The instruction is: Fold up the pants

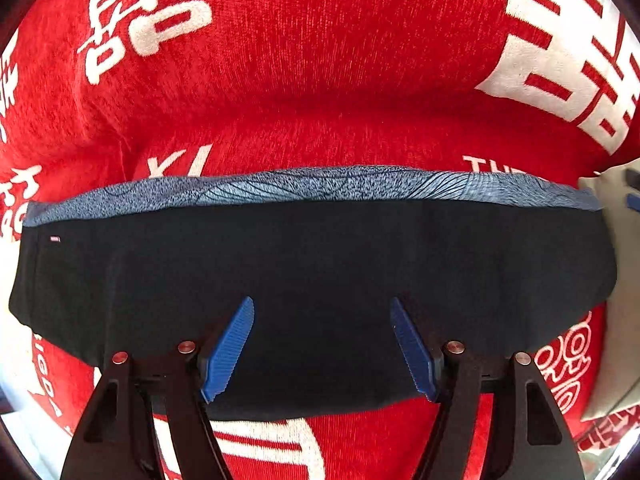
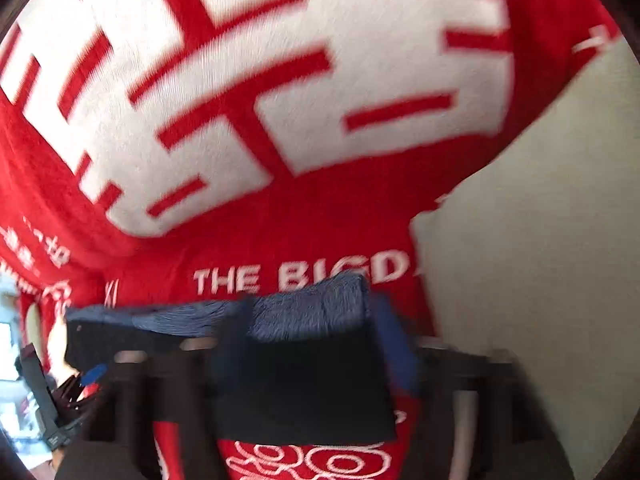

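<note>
The pants (image 1: 312, 292) lie folded into a wide dark navy band across the red cloth (image 1: 320, 60), with a strip of speckled blue patterned fabric (image 1: 320, 184) showing along their far edge and a tiny pale tag (image 1: 55, 239) near their left end. My left hand-held gripper (image 1: 322, 344) hangs straight over the near half of that band, its two blue ribbed fingers (image 1: 228, 352) spread wide apart with only flat dark fabric showing between them; nothing is pinched. Through my right wrist camera everything is smeared by motion, but I can make out the right end of the pants (image 2: 304, 380), the speckled blue layer (image 2: 312, 312) bunched on top of the dark one. My right hand-held gripper (image 2: 308, 368) sits at that end; its jaws look apart, and I think the cloth lies loose between them rather than clamped, though the blur leaves that unsure. The red cloth carries large white characters (image 2: 260, 80) and the words "THE BIG" (image 2: 288, 276) just beyond the pants. At far left of that view, my other hand-held gripper (image 2: 40, 392) is visible. A pale beige surface (image 2: 540, 280) borders the red cloth on the right.
</note>
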`<state>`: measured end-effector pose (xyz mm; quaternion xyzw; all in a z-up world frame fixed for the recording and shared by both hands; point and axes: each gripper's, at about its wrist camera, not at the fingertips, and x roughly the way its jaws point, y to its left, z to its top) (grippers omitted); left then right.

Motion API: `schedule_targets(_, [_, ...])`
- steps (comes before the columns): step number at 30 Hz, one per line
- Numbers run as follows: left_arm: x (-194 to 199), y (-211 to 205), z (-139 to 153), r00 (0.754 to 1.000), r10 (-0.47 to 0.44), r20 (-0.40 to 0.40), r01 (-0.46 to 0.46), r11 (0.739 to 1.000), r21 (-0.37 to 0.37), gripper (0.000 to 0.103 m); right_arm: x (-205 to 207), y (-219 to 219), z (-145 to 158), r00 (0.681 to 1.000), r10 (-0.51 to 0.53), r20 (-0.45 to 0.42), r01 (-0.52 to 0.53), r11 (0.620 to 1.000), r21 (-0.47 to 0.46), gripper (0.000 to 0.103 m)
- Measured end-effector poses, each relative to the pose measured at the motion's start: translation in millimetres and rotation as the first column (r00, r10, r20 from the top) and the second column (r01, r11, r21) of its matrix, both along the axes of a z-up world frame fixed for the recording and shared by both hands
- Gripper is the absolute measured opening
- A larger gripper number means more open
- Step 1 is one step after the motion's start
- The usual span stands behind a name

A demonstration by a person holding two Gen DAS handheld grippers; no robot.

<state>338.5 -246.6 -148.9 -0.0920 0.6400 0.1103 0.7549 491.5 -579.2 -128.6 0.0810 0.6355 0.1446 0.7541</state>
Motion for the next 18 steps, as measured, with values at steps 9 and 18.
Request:
schedule_targets(9, [21.2, -14.4, -33.2, 0.999, -0.03, -0.027, 0.031, 0.998, 0.057, 0.071, -16.0, 37.5, -32.4, 0.991, 0.121, -0.049, -0.124, 0.991, -0.048, 0.023])
schedule_targets(18, [-11.2, -13.9, -44.1, 0.999, -0.036, -0.021, 0.035, 0.999, -0.004, 0.077, -47.1, 29.2, -74.5, 0.983, 0.169, -0.072, -0.179, 0.969, -0.17, 0.007])
